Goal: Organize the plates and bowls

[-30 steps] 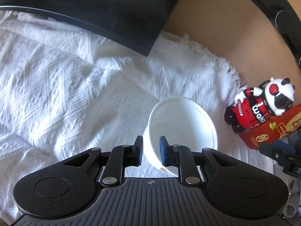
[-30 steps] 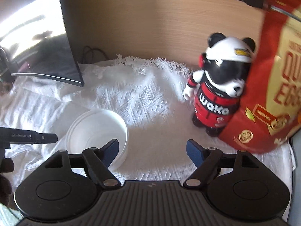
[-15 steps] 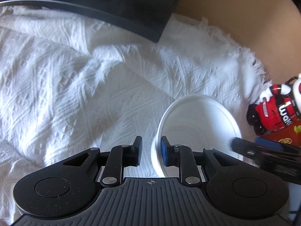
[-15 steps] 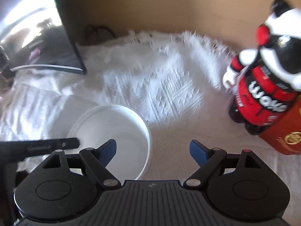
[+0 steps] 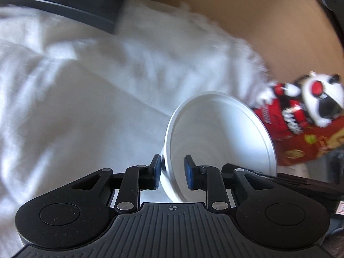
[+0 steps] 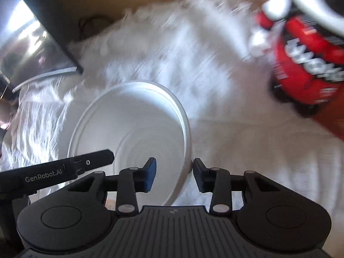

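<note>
A white bowl (image 5: 217,133) sits on the white woven cloth (image 5: 86,111). My left gripper (image 5: 172,172) straddles its near left rim, one pad outside the wall and one inside. Its jaws are opening, and the inner pad stands off the wall. In the right wrist view the bowl (image 6: 133,124) lies low at centre left. My right gripper (image 6: 173,174) straddles its right rim with jaws closing. The outer pad is almost at the rim; the inner pad is still apart from the wall. A left finger (image 6: 64,168) reaches over the bowl's left edge.
A red, black and white panda figure (image 5: 301,109) stands right of the bowl, against a red snack box (image 5: 311,146). A dark monitor (image 6: 28,38) rests at the back left. A tan wooden surface (image 5: 247,21) lies beyond the cloth's fringed edge.
My right gripper has come down over the bowl's right rim and its jaws have narrowed a lot. The left jaws have widened slightly around the left rim. Both views have moved closer and are blurred.
</note>
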`<state>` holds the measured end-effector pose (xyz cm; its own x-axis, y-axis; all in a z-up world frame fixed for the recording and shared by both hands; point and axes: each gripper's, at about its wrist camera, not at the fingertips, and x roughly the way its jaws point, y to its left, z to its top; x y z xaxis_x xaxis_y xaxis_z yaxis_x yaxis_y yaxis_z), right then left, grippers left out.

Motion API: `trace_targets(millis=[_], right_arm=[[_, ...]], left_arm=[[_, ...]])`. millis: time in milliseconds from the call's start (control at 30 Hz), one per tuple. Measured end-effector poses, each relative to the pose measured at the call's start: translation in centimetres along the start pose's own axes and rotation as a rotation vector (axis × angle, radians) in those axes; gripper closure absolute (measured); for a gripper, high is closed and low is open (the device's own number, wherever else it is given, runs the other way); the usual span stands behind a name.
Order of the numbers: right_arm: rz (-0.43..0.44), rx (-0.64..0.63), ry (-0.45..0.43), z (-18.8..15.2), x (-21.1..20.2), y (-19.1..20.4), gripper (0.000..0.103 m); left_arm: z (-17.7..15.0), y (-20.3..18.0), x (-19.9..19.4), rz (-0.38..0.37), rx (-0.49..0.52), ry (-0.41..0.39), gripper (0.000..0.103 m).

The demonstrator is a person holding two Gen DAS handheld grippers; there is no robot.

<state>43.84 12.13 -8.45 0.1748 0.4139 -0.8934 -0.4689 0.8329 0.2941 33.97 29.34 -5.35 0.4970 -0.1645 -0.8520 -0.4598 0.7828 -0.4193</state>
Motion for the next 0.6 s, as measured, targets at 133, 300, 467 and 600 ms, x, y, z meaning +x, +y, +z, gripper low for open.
trace_targets(millis=[133, 300, 467, 600], right_arm=[[-0.041, 0.066, -0.050, -0.8, -3.1, -3.2, 0.065], [-0.048, 0.173, -0.112, -2.9, -7.9, -8.1, 0.065], [-0.063, 0.246, -0.194, -5.7, -13.4, -11.5, 0.066], [-0.082, 0.257, -0.256, -8.3, -17.5, -12.4, 0.065]], left_arm=[[-0.6, -4.4, 1.3, -0.034, 0.075, 0.061, 0.078], [-2.2, -10.0, 1.2, -0.092, 0.179, 0.093, 0.078], [-4.0, -14.7, -0.8, -0.171, 0.293, 0.131, 0.078], [-6.2, -17.8, -2.7, -0.185, 0.397, 0.164, 0.078]])
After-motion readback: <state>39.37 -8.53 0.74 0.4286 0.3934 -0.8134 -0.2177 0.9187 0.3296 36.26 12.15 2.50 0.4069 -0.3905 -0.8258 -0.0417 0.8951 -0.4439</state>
